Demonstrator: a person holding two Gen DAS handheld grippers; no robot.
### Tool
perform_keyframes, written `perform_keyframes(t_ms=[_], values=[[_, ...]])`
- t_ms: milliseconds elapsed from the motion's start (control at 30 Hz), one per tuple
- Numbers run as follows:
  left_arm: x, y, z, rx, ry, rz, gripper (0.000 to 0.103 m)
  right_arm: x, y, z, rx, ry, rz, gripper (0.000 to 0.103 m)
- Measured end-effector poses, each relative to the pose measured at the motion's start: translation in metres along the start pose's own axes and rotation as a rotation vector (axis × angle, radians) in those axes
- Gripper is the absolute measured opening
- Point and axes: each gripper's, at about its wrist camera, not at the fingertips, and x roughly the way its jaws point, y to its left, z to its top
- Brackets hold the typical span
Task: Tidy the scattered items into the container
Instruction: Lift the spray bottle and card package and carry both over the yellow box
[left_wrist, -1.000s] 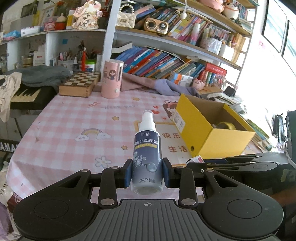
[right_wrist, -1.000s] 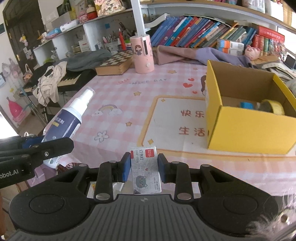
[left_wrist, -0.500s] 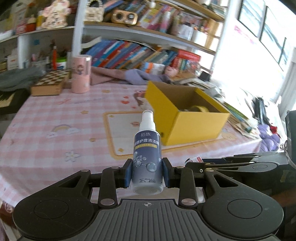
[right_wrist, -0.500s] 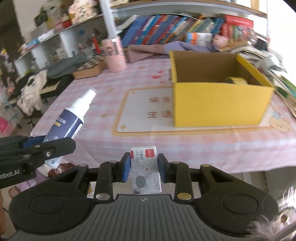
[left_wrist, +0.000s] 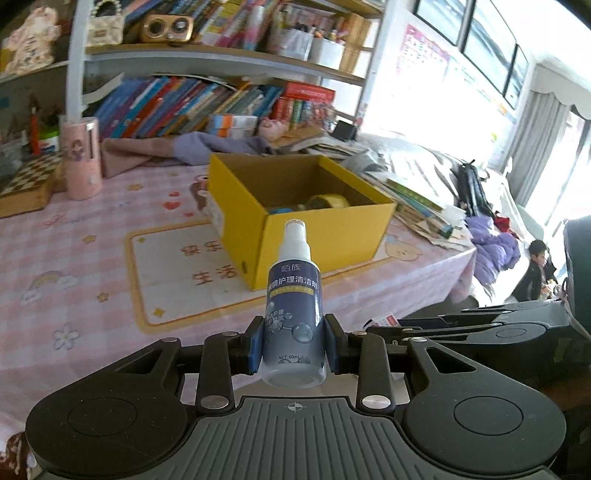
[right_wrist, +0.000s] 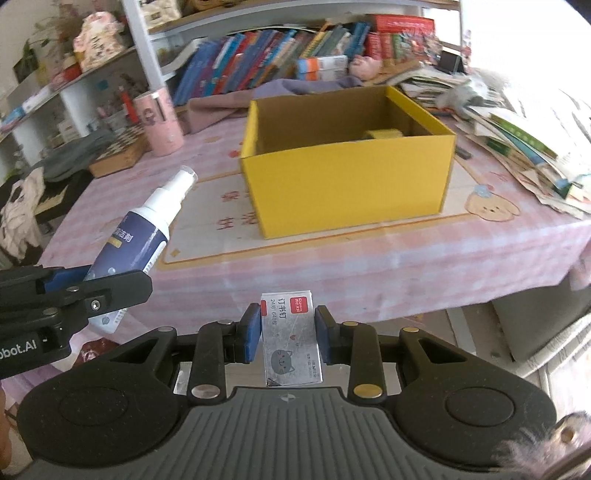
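My left gripper (left_wrist: 294, 343) is shut on a dark blue spray bottle (left_wrist: 293, 306) with a white nozzle, held upright in front of the table's near edge. The bottle also shows in the right wrist view (right_wrist: 138, 243). My right gripper (right_wrist: 288, 334) is shut on a small silver staples box (right_wrist: 290, 338) with a cat drawing. The open yellow cardboard box (left_wrist: 325, 236) stands on the table ahead; it also shows in the right wrist view (right_wrist: 351, 184). A tape roll (left_wrist: 328, 201) and a blue item lie inside it.
A pink cylinder (left_wrist: 81, 158) and a chessboard box (left_wrist: 26, 184) stand at the far left of the pink checked tablecloth (left_wrist: 74, 258). Purple cloth (left_wrist: 207, 146) lies behind the box. Stacked books and papers (right_wrist: 524, 144) crowd the right edge. Bookshelves rise behind.
Both grippers have swung to the right with their items still held. The yellow box now sits straight ahead and nearer the centre of both views.
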Motion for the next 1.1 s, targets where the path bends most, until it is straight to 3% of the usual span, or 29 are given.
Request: perform_keyframes(t_ms=[733,1100], values=[[0.053,-0.024,0.040,0.053,-0.007,-0.056,0.031,0.020,-0.044,0.038,0.009,-0.002,-0.032,0.029],[0.082,-0.033,0.068,0.089,-0.047,-0.052,0.031,0.026,-0.071,0.078,-0.010,-0.099,-0.035,0.029]])
